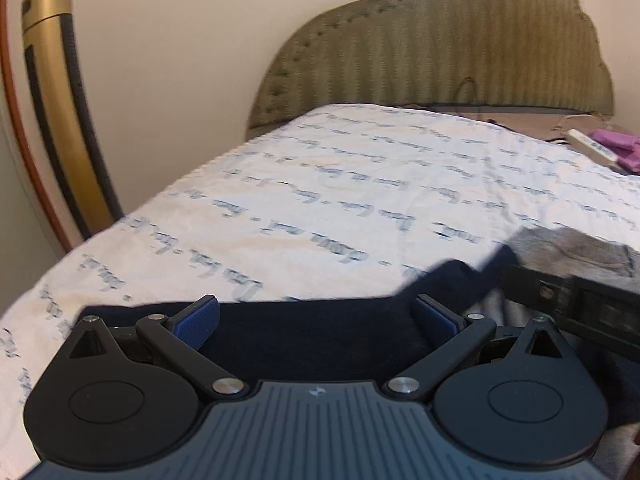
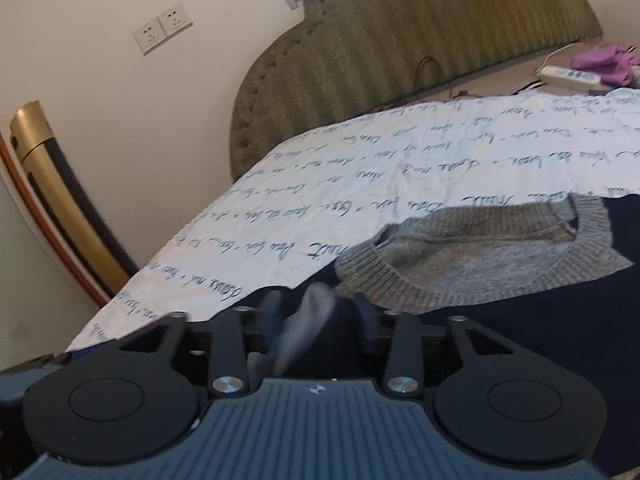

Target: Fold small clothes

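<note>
Left gripper (image 1: pixel 318 318) stands wide open over the dark navy garment (image 1: pixel 320 336), blue pads (image 1: pixel 198 322) clear of the cloth. Right gripper (image 2: pixel 320 312) is parted too, a blurred flap of the grey knit sweater (image 2: pixel 480 256) loose between its fingers, not pinched. The sweater lies just ahead and right of it, on the script-printed bedsheet (image 2: pixel 360 184).

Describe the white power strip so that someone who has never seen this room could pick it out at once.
Start at the padded olive headboard and follow its base to the far right, past the end of the script-printed sheet. The power strip lies there on the bare brown surface, beside a crumpled purple cloth. It is the only hard, long white bar there, with a cord trailing from it.
</note>
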`<move>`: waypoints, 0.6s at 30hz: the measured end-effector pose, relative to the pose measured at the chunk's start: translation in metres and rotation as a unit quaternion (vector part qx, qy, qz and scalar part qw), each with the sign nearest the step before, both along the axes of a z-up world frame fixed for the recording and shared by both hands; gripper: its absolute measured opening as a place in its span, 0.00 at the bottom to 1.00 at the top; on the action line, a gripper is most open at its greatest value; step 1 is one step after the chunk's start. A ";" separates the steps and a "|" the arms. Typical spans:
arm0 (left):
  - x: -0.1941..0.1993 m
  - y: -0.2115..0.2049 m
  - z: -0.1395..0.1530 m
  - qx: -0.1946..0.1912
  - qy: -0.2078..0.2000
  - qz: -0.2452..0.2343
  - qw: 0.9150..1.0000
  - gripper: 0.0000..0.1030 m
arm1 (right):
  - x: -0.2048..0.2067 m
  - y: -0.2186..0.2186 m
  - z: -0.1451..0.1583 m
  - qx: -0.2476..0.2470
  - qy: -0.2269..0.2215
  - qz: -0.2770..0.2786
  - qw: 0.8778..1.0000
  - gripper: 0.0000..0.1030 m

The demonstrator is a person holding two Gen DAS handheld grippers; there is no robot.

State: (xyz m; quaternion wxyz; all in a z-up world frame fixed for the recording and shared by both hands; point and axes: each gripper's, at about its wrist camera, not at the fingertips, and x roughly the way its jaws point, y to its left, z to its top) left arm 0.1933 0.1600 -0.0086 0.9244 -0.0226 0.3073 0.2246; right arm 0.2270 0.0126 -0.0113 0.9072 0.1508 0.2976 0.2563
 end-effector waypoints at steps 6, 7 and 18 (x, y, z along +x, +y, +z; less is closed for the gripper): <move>-0.003 0.050 0.006 0.023 0.004 0.068 0.997 1.00 | -0.006 0.004 0.023 -0.046 -0.047 0.029 0.997 0.56; -0.002 0.058 0.005 0.033 0.011 0.080 0.996 1.00 | -0.002 0.002 0.030 -0.048 -0.055 0.025 0.997 0.56; 0.005 0.116 -0.019 0.022 0.076 0.136 0.988 1.00 | 0.136 -0.008 0.012 0.020 0.155 0.074 0.985 0.55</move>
